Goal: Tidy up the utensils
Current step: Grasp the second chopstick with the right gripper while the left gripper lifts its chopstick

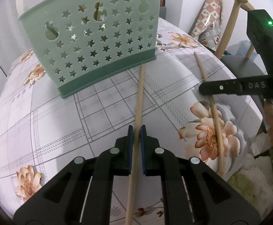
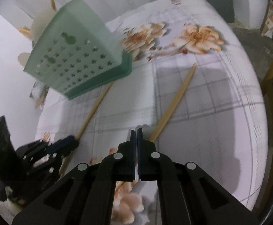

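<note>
Floral tablecloth point(image 1: 102, 101), left claw point(image 1: 136, 131) pinching chopstick point(image 1: 139, 93), right claw point(image 2: 136, 131) closed

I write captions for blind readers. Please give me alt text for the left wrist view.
The left gripper is shut on a wooden chopstick that points toward a green basket with star-shaped holes on a flowered tablecloth. To the right, a second chopstick lies on the cloth, with the right gripper above it.

matt green plastic basket point(image 1: 99, 43); 2 smooth pale wooden chopsticks point(image 1: 139, 101); glossy floral tablecloth point(image 1: 52, 121)
</note>
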{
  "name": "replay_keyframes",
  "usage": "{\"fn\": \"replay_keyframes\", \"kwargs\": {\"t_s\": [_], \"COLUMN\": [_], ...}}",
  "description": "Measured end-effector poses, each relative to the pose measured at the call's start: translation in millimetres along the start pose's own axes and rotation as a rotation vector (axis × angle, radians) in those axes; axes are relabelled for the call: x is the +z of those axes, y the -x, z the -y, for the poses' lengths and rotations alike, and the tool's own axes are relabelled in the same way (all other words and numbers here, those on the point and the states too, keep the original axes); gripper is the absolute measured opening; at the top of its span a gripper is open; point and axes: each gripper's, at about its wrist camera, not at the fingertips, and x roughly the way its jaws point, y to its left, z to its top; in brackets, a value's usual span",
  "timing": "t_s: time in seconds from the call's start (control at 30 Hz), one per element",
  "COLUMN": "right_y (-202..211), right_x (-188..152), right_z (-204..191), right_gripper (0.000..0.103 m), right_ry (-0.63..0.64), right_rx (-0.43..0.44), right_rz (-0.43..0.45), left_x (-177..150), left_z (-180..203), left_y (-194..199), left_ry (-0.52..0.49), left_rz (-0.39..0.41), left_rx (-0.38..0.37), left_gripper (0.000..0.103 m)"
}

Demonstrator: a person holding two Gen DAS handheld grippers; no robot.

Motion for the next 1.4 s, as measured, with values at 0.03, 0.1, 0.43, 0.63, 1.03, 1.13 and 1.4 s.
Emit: {"fn": "replay_keyframes", "kwargs": {"t_s": [0.03,0.1,0.43,0.63,1.03,1.13,1.4], "right_y": [1,3,0,-9,-15,-15,15], "right_x": [-2,-4,11,24,34,33,26], "right_z": [-2,-2,8,-1,8,11,19], "right_gripper": [0.002,0.004,0.006,0.005,0.002,0.002,0.014], "right_ry": [0.001,0.001,-0.046,0.001,-0.027,-0.046,-0.077], "right_rx": [0.010,0.017,-0.036,-0.096,-0.086,-0.069,-0.044], "right_rz": [-0.006,-0.002,0.040,0.082,0.119,0.121,0.172], "left_x": [1,2,21,39,71,74,76], "left_z": [0,-1,-2,0,9,13,13], "left_y": [0,1,-10,-23,-45,-48,-50], "left_ry": [-0.007,-0.018,-0.006,-0.017,-0.036,-0.051,-0.059], "left_rz": [-0.003,-0.008,-0.034,-0.036,-0.010,-0.003,0.003], "left_rx": [0.001,0.009,-0.013,0.007,0.016,0.011,0.013], "left_gripper": [0.011,0.023,0.027,0.027,0.024,0.012,0.007]}}
